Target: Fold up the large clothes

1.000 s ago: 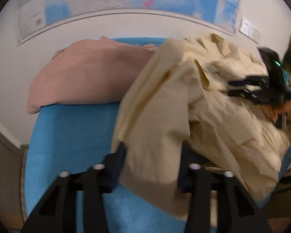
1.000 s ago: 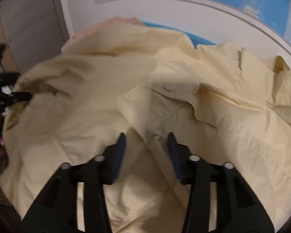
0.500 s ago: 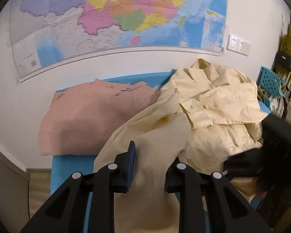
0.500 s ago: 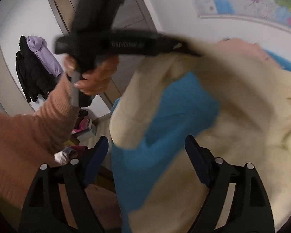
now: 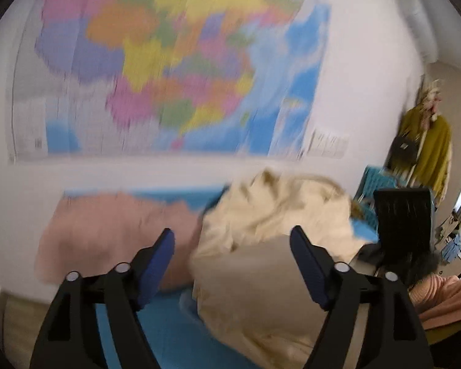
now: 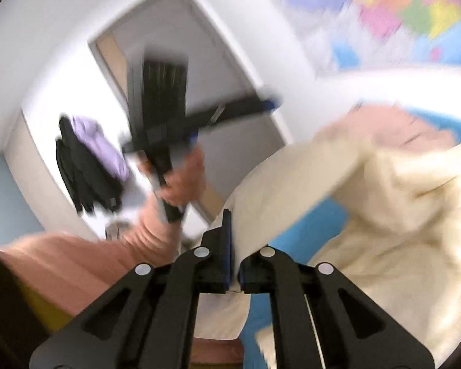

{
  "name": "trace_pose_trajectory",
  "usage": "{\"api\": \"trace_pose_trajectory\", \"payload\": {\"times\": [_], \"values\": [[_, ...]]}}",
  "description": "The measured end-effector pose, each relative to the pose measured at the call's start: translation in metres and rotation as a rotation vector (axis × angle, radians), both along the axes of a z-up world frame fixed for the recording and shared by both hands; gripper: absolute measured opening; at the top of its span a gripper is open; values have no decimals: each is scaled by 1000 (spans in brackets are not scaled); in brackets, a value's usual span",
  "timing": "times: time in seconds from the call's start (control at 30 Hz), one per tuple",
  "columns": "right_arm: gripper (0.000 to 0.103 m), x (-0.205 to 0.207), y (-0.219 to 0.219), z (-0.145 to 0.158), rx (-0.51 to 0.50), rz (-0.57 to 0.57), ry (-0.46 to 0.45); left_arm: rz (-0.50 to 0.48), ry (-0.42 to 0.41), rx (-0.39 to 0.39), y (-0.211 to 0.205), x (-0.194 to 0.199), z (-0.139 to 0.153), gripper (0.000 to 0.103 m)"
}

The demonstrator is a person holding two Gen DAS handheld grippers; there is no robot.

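A cream shirt [image 5: 270, 246] lies crumpled on the blue table cover [image 5: 169, 332], next to a pink garment [image 5: 107, 240] at the left. My left gripper [image 5: 230, 236] is raised above them, its jaws opening wide; the pads touch no cloth. The black body of the right gripper [image 5: 402, 215] shows at the right. In the right wrist view my right gripper [image 6: 234, 227] is shut on an edge of the cream shirt [image 6: 292, 190], and the cloth covers one finger. A hand [image 6: 181, 184] holds the left gripper up at the left. Both views are blurred.
A large coloured map [image 5: 169, 70] hangs on the wall behind the table. A door [image 6: 218, 46] and dark and lilac coats [image 6: 89, 166] are at the left. An olive coat [image 5: 427, 150] and a teal crate [image 5: 375, 181] stand at the right. A pink sleeve [image 6: 76, 261] is near.
My left gripper has let go of the cream cloth, opened and risen. My right gripper, wide open half a second ago, has shut on the shirt's edge and swung up.
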State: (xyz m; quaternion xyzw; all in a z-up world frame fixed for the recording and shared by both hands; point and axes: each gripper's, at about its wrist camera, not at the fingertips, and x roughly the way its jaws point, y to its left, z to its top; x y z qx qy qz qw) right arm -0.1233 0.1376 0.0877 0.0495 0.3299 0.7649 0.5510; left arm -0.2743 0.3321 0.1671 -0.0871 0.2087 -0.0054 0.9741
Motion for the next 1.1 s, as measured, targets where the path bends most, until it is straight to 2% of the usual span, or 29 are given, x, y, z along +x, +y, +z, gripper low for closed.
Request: {"api": "trace_pose_trajectory", "payload": {"times": [0.07,0.13,0.2,0.3,0.33,0.4,0.43,0.47,0.5,0.57,0.67,0.7,0.8,0.87,0.93,1.0,1.03,1.1], "values": [[5,27,-41,4,-5,-77,27,3,-4,24,-6,4,-3,77],[8,59,-78,-7,-66,-208,61,-4,62,52,-14,25,-23,77],[12,74,-104,-31,-169,-294,108,-19,152,96,-25,49,-53,75],[15,102,-137,-75,-396,-460,129,-70,290,159,-48,82,-102,71],[17,111,-146,-94,-500,-505,157,-107,321,172,-57,90,-117,71],[25,113,-148,-106,-565,-517,167,-156,363,198,-70,101,-138,71],[30,114,-145,-102,-577,-521,130,-162,384,222,-76,107,-147,71],[61,115,-144,-95,-597,-537,80,-165,403,240,-80,111,-155,71],[86,115,-140,-85,-602,-558,29,-168,409,248,-81,113,-159,71],[83,124,-141,-55,-502,-592,-21,-174,414,244,-83,115,-166,67],[82,134,-138,-19,-390,-605,-45,-169,419,206,-78,117,-169,52],[82,137,-130,-11,-375,-600,-53,-169,415,189,-75,117,-168,45],[82,150,-83,-7,-362,-500,-49,-177,406,165,-74,117,-169,41],[82,163,-28,-17,-386,-398,-15,-182,408,157,-74,116,-171,40],[82,178,28,-38,-454,-337,40,-191,404,152,-77,115,-173,39],[81,189,65,-52,-507,-298,105,-195,400,150,-79,114,-173,39],[80,200,92,-70,-556,-271,150,-200,398,149,-79,113,-174,39],[77,207,115,-93,-607,-255,212,-204,398,148,-80,113,-175,39]]}}
